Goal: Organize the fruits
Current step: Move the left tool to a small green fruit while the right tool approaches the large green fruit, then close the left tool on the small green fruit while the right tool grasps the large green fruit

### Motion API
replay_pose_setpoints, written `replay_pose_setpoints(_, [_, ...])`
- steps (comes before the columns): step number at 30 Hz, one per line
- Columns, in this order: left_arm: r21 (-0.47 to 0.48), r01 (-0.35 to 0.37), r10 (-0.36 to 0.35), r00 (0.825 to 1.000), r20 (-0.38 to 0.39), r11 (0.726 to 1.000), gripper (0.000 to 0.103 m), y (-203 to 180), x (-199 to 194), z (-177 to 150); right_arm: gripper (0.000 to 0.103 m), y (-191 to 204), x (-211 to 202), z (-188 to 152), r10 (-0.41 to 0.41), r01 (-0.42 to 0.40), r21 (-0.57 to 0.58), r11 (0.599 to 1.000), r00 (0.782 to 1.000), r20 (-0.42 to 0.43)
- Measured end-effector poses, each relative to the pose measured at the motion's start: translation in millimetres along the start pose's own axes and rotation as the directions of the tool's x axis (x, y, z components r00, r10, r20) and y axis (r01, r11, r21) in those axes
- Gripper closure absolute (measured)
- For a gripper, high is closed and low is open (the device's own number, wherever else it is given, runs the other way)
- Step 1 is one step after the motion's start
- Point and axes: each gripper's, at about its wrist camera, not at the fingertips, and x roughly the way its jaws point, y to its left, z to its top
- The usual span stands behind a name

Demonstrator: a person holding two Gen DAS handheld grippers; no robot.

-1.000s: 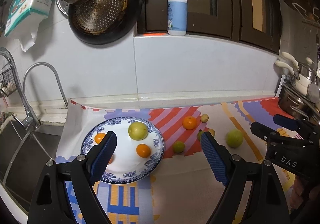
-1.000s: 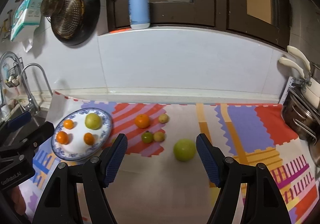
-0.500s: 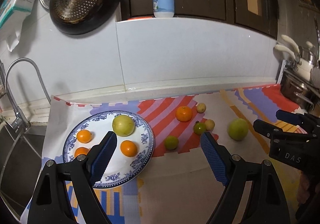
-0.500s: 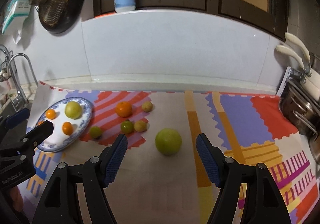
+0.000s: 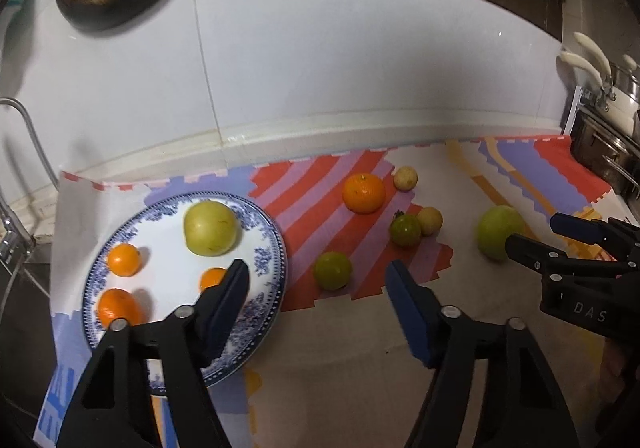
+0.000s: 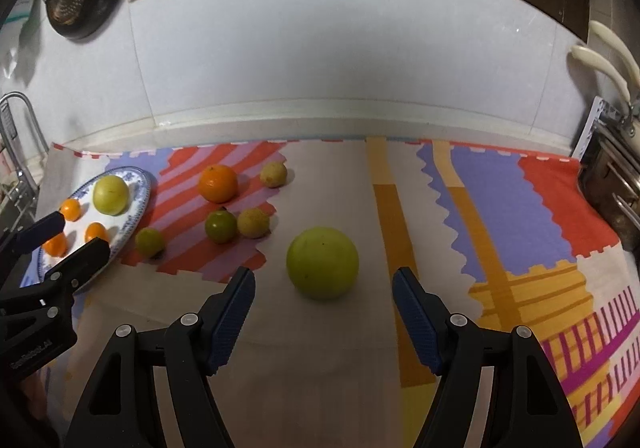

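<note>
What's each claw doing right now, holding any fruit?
Left claw: closing, nothing held; small green fruit lies just ahead of its jaws.
Right claw: open, empty; big green fruit ahead.

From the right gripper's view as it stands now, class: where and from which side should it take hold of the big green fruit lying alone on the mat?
Grip the big green fruit across its widest middle, coming down from above and in front. It is round, sits free on the mat with clear space on both sides, and already lies centred ahead of the right gripper, whose open jaws look wide enough.
</note>
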Motion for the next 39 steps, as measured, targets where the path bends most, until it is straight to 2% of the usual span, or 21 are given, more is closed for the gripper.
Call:
replay_pose_setpoints(21, [0.005, 0.025, -0.024, 0.99, -0.14, 1.0, 0.068, -5, 54, 4, 0.034, -6, 42, 3, 0.028, -0.026, 0.029, 0.999, 0.998, -0.061])
replay_pose_setpoints(31, [0.008, 0.035, -0.033, 0.987, -0.159, 0.999, 0.073, -6, 63, 3, 0.045, -4, 49, 2, 0.037, -0.036, 0.024, 0.999, 0.997, -0.074])
replay_pose_setpoints(33, [0.007, 0.037, -0.035, 0.987, -0.158, 0.999, 0.074, -6, 63, 3, 0.052, -2, 49, 2, 0.05, -0.049, 0.018, 0.999, 0.996, -0.072])
replay_pose_setpoints(39, [0.015, 0.038, -0.035, 0.988, -0.153, 0.999, 0.074, -6, 62, 3, 0.052, 0, 47, 1, 0.04, -0.04, 0.002, 0.999, 0.997, -0.062])
